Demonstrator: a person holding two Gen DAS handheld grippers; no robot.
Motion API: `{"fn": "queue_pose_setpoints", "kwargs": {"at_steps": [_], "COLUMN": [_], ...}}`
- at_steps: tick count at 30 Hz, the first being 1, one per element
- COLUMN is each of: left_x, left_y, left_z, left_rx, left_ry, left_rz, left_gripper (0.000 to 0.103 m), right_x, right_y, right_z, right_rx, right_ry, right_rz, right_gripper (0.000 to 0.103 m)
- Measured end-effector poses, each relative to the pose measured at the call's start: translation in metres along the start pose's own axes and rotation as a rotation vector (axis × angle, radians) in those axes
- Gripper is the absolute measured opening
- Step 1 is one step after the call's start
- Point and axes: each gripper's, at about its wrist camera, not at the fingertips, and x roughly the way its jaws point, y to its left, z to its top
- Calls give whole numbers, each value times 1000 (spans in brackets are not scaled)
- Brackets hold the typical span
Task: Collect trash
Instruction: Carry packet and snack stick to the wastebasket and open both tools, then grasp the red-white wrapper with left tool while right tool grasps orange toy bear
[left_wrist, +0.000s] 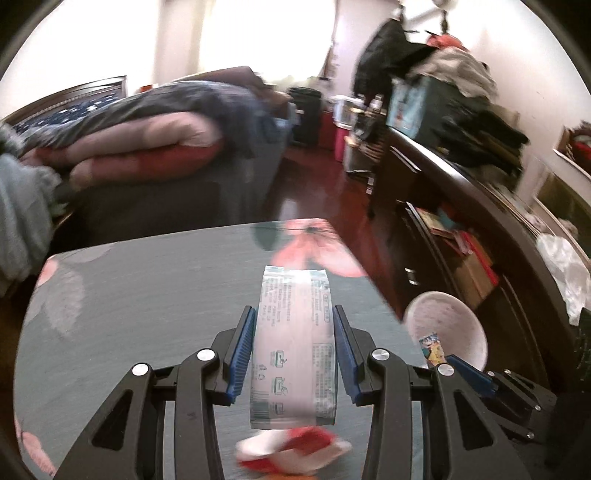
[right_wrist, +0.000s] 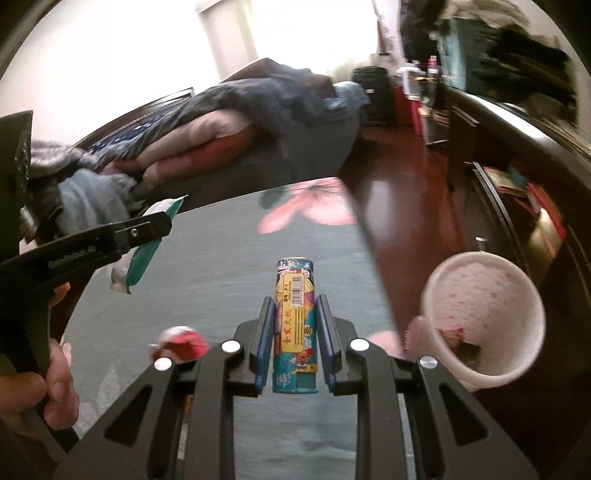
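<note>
Jaws are clamped: left gripper (left_wrist: 293, 350) on a light, crinkly wrapper (left_wrist: 293, 347), right gripper (right_wrist: 294, 345) mid-body on a rigid, slippery can (right_wrist: 295, 328).

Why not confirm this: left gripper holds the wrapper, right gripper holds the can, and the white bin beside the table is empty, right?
Not quite. The left gripper holds the wrapper and the right gripper holds the can, but the bin is not empty: the right wrist view shows scraps at its bottom.
</note>
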Motion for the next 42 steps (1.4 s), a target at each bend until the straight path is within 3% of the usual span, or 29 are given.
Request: {"fn": "queue_pose_setpoints", "kwargs": {"at_steps": [17, 30, 33, 34, 36, 42], "left_x": [75, 142, 152, 154, 154, 147], "left_y": [-165, -225, -231, -232, -233, -218], "left_z": [11, 2, 2, 3, 3, 6], "left_rx": [209, 245, 236, 233, 236, 196], "left_ry": [92, 194, 209, 197, 177, 169], "left_rz": [-236, -292, -313, -313, -300, -292], "left_gripper": [42, 42, 73, 82, 82, 85], "right_x": [-19, 15, 29, 33, 39, 44], "right_y": [-159, -218, -229, -232, -236, -233], "right_z": [-20, -28, -28, -28, -29, -33], "right_rx": [237, 315, 326, 326, 328, 329], "right_ry": [-40, -17, -9, -3, -8, 10], "right_rz": [-217, -293, -306, -314, -329, -328], "right_gripper": [23, 24, 28, 38, 46, 50]}}
